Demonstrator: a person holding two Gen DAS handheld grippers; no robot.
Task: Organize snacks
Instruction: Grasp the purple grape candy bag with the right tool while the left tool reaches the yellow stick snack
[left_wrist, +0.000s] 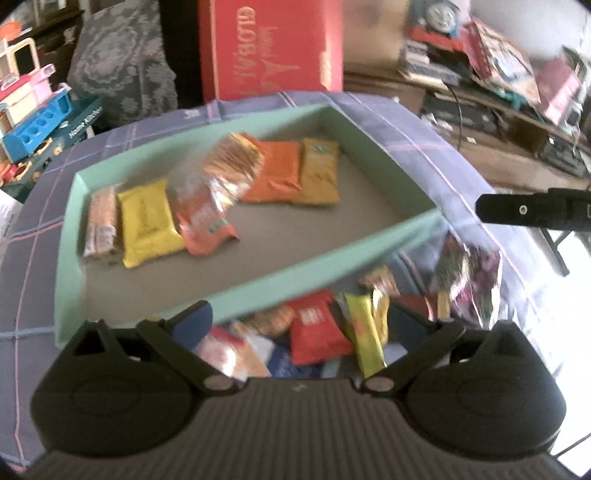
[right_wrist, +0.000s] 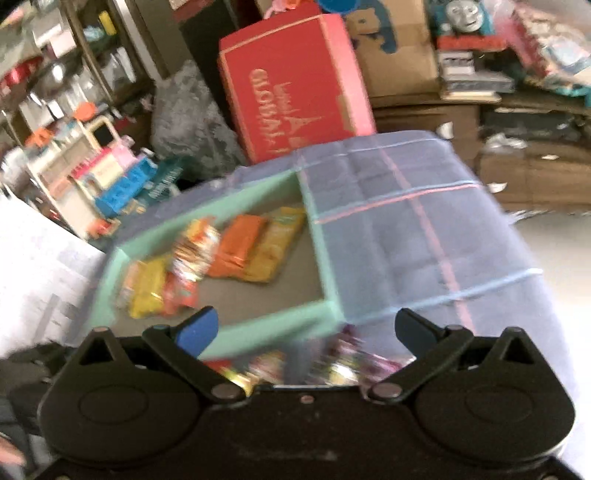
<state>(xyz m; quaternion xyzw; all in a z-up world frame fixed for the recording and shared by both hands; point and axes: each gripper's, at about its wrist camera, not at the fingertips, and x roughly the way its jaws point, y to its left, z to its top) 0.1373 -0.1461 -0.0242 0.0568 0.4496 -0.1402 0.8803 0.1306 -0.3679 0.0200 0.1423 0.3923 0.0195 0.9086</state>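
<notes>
Hovering over the purple plaid-covered surface (left_wrist: 424, 147), my left tool (left_wrist: 314, 321) hung with its fingers spread wide and nothing between them, just above the near wall of the shallow mint-green cardboard tray (left_wrist: 325, 258). Inside the tray lay a loose row of snacks: a clear-wrapped stack of brown biscuits (left_wrist: 101, 225) at the left end, a flat yellow packet (left_wrist: 147, 225) beside it, a crinkled salmon-orange pouch (left_wrist: 205, 229), a shiny foil bag with orange and gold stripes (left_wrist: 232, 166) tilted over its neighbours, an orange packet (left_wrist: 275, 173) and a mustard-yellow packet (left_wrist: 320, 173) at the right end. Outside the tray, near me, sat an unsorted heap: a red pouch (left_wrist: 317, 336), a yellow-green bar wrapper (left_wrist: 367, 332) and a glossy purple-and-green foil bag (left_wrist: 469, 277) among others too blurred to make out. My right tool (right_wrist: 306, 325) also stood apart and empty, poised over the tray's near right corner; in the left view its black finger (left_wrist: 517, 210) reached in from the right edge. Behind the surface stood a red cardboard box with gold lettering (left_wrist: 269, 48), and plastic toys (left_wrist: 33, 107) crowded the left.
</notes>
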